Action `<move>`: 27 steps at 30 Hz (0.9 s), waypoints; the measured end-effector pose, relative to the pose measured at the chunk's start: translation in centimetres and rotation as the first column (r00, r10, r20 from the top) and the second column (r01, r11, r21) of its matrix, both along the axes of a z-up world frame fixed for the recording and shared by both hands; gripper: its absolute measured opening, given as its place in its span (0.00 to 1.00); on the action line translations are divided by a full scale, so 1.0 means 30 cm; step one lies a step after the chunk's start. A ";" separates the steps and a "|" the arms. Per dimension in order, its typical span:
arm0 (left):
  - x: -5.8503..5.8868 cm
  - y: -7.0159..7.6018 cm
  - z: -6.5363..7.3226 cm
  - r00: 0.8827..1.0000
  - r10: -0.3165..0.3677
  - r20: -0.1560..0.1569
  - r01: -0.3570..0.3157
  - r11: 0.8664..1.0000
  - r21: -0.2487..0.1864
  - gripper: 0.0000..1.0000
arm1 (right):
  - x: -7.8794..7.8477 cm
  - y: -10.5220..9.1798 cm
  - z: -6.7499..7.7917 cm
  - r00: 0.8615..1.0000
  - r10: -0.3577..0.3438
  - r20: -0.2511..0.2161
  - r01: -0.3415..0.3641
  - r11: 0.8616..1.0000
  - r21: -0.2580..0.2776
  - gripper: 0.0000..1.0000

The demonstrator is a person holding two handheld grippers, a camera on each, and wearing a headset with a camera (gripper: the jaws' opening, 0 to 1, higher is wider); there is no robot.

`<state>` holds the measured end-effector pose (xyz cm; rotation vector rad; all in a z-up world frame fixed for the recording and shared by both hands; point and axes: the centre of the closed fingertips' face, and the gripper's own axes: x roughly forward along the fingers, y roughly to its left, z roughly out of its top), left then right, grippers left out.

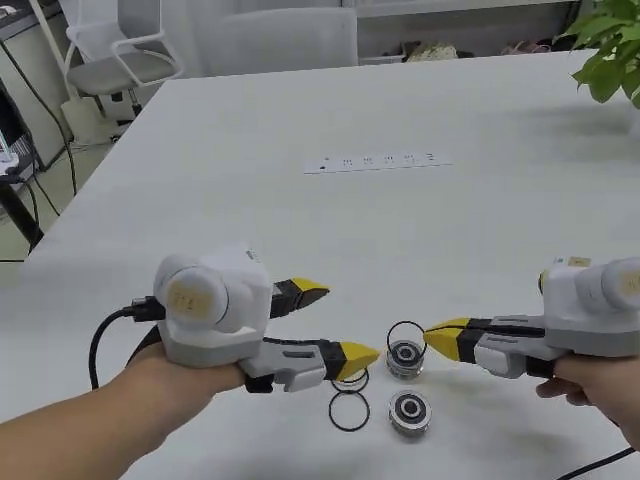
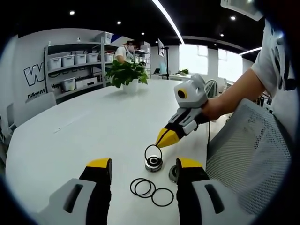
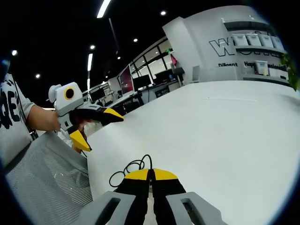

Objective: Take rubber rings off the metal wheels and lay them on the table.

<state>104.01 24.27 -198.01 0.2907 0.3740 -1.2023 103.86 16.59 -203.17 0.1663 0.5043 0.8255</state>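
Two metal wheels sit near the table's front edge. Over the farther wheel [image 1: 405, 358] [image 2: 153, 164], my right gripper [image 1: 432, 338] [image 2: 161, 140] [image 3: 151, 174] is shut on a thin black rubber ring [image 1: 404, 330] [image 2: 152, 151] [image 3: 125, 171]. The ring stands up as a loop whose lower part still meets that wheel. The nearer wheel [image 1: 410, 413] [image 2: 172, 174] has a dark band around it. Two loose rings [image 1: 349, 411] [image 2: 162, 197] lie flat beside the wheels, one [image 1: 351, 381] [image 2: 142, 187] partly under my left gripper's lower jaw. My left gripper [image 1: 345, 322] [image 2: 143, 164] [image 3: 102, 131] is open and holds nothing, just left of the wheels.
A flush power-socket strip [image 1: 377, 161] sits mid-table. A potted plant [image 1: 608, 50] [image 2: 125, 75] stands at the far right corner. Office chairs [image 1: 120, 50] stand beyond the far left edge, and a mesh chair back [image 2: 248, 154] is close behind the person. A black cable [image 1: 105, 335] trails from my left gripper.
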 end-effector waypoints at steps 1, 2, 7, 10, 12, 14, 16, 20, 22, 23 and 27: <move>-0.001 0.007 0.008 1.000 0.005 -0.004 -0.005 1.000 -0.009 0.54 | 0.000 0.002 0.002 1.000 0.000 -0.001 0.000 1.000 0.001 0.00; -0.001 0.012 0.013 1.000 0.009 -0.004 -0.009 1.000 -0.013 0.54 | 0.001 0.002 0.004 1.000 0.000 0.000 0.000 1.000 0.001 0.00; 0.001 0.041 0.036 1.000 0.027 0.008 -0.027 0.999 -0.024 0.57 | 0.006 0.004 0.013 1.000 0.005 0.001 -0.005 1.000 0.005 0.00; 0.001 0.062 0.045 0.999 0.040 0.011 -0.039 0.999 -0.022 0.58 | 0.009 0.005 0.021 1.000 0.006 0.002 -0.006 1.000 0.007 0.00; 0.000 0.071 0.049 0.999 0.041 0.021 -0.040 0.999 -0.020 0.60 | 0.011 0.006 0.025 1.000 0.007 0.004 -0.007 1.000 0.008 0.00; -0.002 0.082 0.051 0.999 0.040 0.035 -0.040 0.999 -0.011 0.61 | 0.013 0.009 0.029 1.000 0.009 0.004 -0.009 1.000 0.009 0.00; -0.009 0.089 0.055 0.998 0.040 0.043 -0.039 0.999 -0.007 0.62 | 0.015 0.013 0.031 1.000 0.011 0.004 -0.011 1.000 0.010 0.00; -0.017 0.101 0.056 0.998 0.043 0.047 -0.043 0.999 -0.005 0.65 | 0.018 0.022 0.036 1.000 0.019 0.004 -0.019 1.000 0.009 0.00; -0.021 0.108 0.060 0.998 0.050 0.040 -0.050 0.999 -0.010 0.68 | 0.021 0.026 0.040 1.000 0.021 0.005 -0.021 1.000 0.010 0.00; -0.024 0.113 0.062 0.998 0.050 0.037 -0.050 0.999 -0.013 0.69 | 0.023 0.029 0.043 1.000 0.022 0.005 -0.022 1.000 0.012 0.00; -0.025 0.133 0.071 0.997 0.055 0.051 -0.054 0.998 -0.010 0.70 | 0.024 0.052 0.055 1.000 0.031 0.005 -0.031 0.999 0.013 0.00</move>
